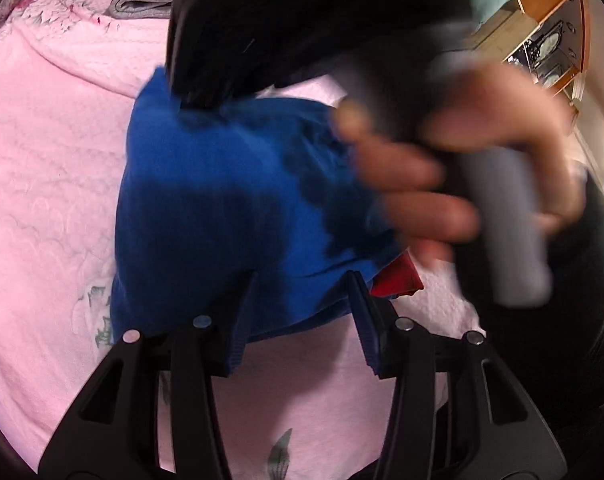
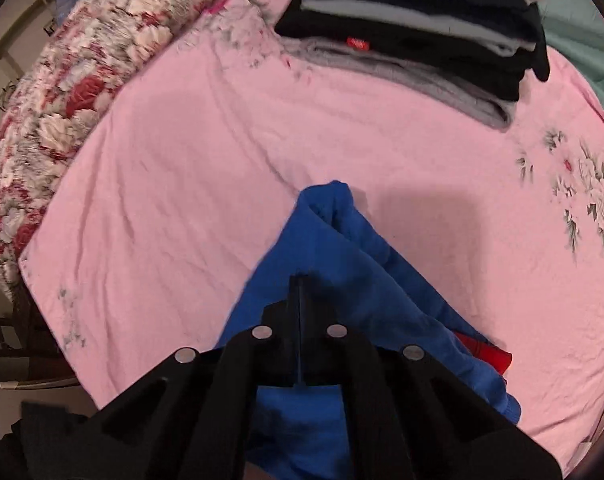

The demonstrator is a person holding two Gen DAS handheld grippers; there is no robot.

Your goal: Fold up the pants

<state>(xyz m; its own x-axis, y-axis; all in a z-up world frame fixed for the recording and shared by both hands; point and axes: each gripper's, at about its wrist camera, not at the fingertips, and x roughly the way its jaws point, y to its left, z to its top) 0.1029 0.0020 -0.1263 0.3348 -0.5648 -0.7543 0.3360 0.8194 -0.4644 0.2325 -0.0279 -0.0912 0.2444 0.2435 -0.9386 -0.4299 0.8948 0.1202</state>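
The blue pants (image 1: 222,216) lie bunched on the pink bedsheet (image 1: 46,184), with a red piece (image 1: 397,280) at their right edge. My left gripper (image 1: 302,280) is open, its fingers on either side of the near edge of the pants. My right gripper (image 2: 300,280) is shut on a fold of the blue pants (image 2: 341,256) and holds it above the sheet (image 2: 162,184). In the left wrist view the right gripper body (image 1: 286,20) and the person's hand (image 1: 461,152) are over the far side of the pants, blurred.
A stack of folded black and grey clothes (image 2: 413,36) sits at the far side of the bed. A floral quilt (image 2: 74,80) lies rolled along the left. Wooden furniture (image 1: 549,28) stands at the right beyond the bed.
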